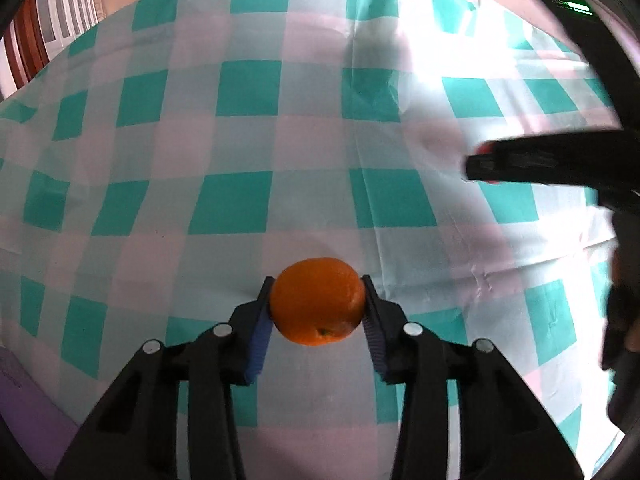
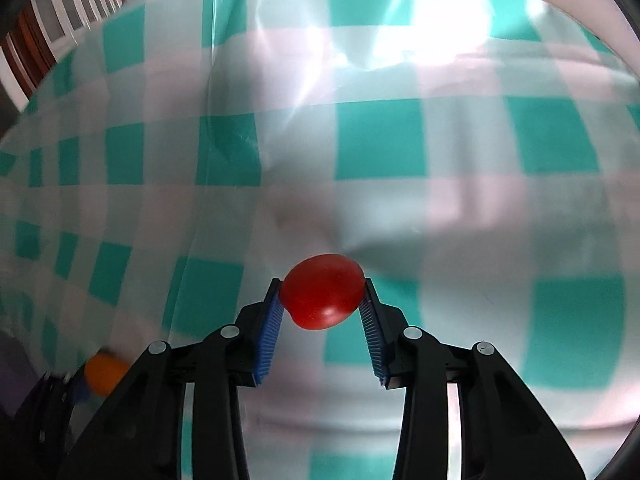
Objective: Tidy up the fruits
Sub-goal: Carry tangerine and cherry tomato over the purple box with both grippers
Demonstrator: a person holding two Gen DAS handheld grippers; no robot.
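Two grips on, one fruit each. Left gripper (image 1: 318, 300) clamps the orange (image 1: 318, 302) between its blue pads, lifted off the checked tablecloth (image 1: 240, 140). Right gripper (image 2: 323, 298) pinches a red tomato-like fruit (image 2: 322, 291) near the fingertips, also clear of the cloth. Step looks like carry, pick done. Next move needs a drop spot, but no bowl or tray is in view. In the left view, the right tool sits close by on the right; keep the two apart.
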